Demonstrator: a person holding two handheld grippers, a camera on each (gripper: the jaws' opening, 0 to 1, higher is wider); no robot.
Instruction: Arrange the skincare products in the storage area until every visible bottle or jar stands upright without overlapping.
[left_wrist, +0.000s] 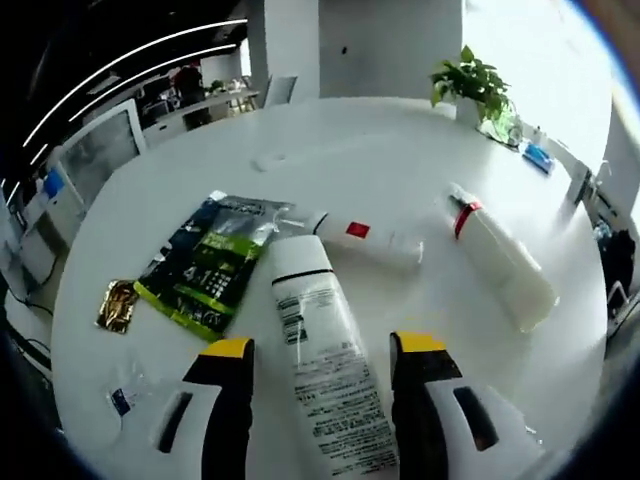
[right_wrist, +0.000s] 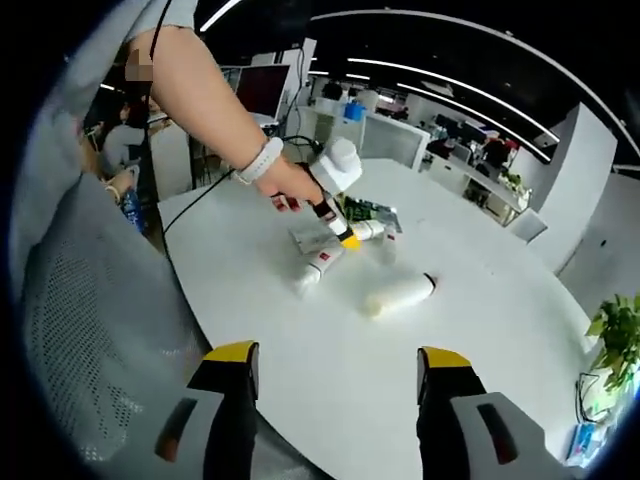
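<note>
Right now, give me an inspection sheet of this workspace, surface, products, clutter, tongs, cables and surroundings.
Surface: round white table, bare at the far side.
Job's things: white bottle lying flat between the left tongs; slim tube with a red label and bottle with a red band also lying down; none upright.
Clutter: green sachet pack, gold packet, small clear wrapper.
Grippers: left tongs open astride the white bottle; right tongs open over bare table.
Cables: black cable trailing off the table edge.
Surroundings: potted plant, office desks with a monitor, mesh chair.
</note>
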